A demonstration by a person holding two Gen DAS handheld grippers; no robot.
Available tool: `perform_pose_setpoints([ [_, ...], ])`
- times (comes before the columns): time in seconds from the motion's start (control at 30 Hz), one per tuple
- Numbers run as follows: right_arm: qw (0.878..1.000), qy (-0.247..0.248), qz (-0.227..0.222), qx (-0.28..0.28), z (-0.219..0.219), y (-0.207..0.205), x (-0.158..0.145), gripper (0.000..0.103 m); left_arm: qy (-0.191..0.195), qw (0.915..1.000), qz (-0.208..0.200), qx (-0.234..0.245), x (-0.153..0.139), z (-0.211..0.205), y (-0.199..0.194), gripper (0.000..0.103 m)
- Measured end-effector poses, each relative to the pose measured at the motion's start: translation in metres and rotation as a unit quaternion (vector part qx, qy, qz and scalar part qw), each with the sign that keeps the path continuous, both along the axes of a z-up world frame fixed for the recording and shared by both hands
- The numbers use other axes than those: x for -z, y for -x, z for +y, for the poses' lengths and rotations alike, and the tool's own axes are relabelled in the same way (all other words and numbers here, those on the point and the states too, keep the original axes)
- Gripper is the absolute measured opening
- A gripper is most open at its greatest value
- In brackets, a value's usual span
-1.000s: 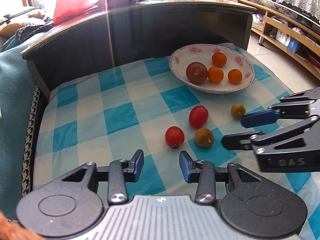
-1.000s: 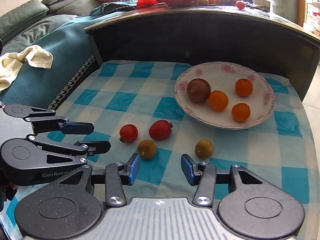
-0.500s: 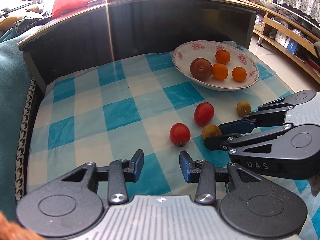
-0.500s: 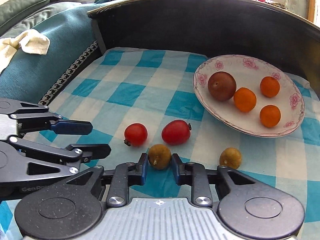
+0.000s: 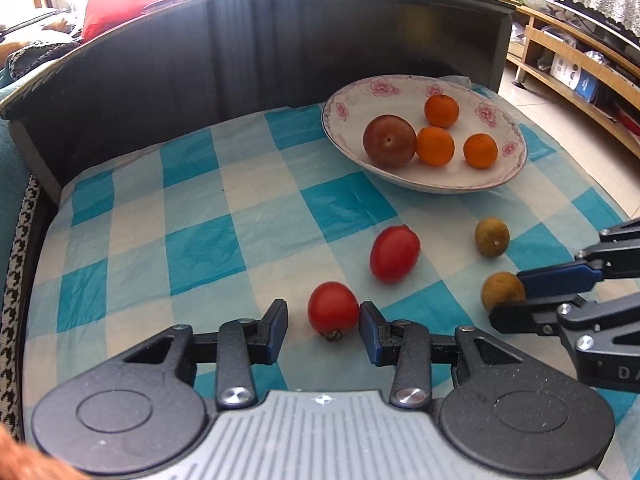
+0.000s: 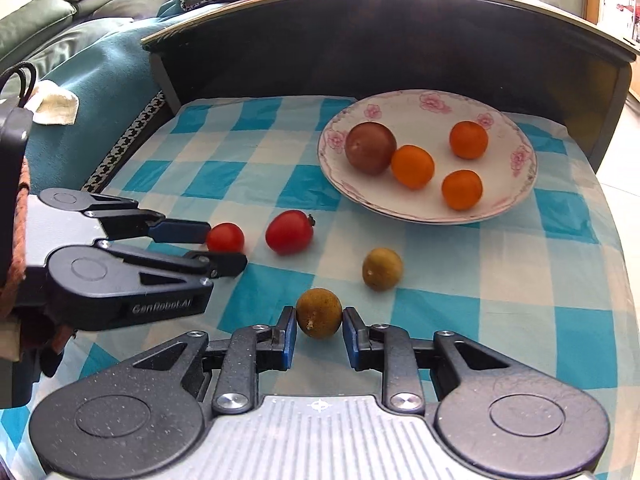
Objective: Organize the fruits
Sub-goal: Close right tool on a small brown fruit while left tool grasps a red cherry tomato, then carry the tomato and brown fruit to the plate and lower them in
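Observation:
A flowered white plate (image 5: 500, 176) (image 6: 516, 200) holds a dark plum (image 5: 389, 141) and three oranges. On the checked cloth lie two red tomatoes and two brown-green fruits. My left gripper (image 5: 323, 318) is open around the round tomato (image 5: 333, 310) (image 6: 225, 237); its right pad touches it. My right gripper (image 6: 319, 326) is shut on one brown-green fruit (image 6: 319, 318) (image 5: 502, 290). The oval tomato (image 5: 394, 253) (image 6: 289, 232) and the second brown-green fruit (image 5: 491, 236) (image 6: 382, 269) lie loose between the grippers and the plate.
A dark curved wall (image 5: 280, 60) (image 6: 360, 48) rises behind the cloth, with a shelf of fruit and a red bag on top. A teal sofa (image 6: 100, 80) with a white cloth lies left. A wooden shelf unit (image 5: 580, 64) stands right.
My left gripper moved forward and now brackets the round tomato. My right gripper closed on the brown-green fruit and drew it slightly right, away from the tomatoes.

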State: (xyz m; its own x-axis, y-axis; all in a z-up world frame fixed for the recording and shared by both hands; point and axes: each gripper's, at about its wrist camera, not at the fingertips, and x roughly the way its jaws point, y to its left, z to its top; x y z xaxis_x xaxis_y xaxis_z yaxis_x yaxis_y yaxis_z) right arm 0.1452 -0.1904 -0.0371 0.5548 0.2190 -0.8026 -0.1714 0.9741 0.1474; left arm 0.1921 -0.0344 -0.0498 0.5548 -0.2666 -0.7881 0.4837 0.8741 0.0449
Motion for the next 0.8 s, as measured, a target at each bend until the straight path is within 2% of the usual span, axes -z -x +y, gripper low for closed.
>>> perform_pose_setpoints([
  [0.07, 1.000, -0.001, -0.001, 0.002, -0.003, 0.001, -0.001, 0.020, -0.002, 1.0000, -0.002, -0.003, 0.001, -0.002, -0.001, 0.047],
  [0.17, 1.000, -0.002, -0.003, 0.005, -0.009, 0.001, -0.002, 0.020, 0.000, 1.0000, 0.002, -0.001, -0.001, -0.005, 0.001, 0.036],
  [0.4, 1.000, 0.007, -0.005, 0.007, -0.012, 0.001, -0.003, 0.020, -0.006, 0.9999, -0.007, 0.011, -0.008, -0.013, 0.010, 0.035],
  [0.8, 0.998, 0.007, -0.049, 0.042, -0.033, -0.016, -0.030, 0.020, 0.022, 0.9991, -0.034, 0.010, -0.039, -0.037, 0.001, 0.035],
])
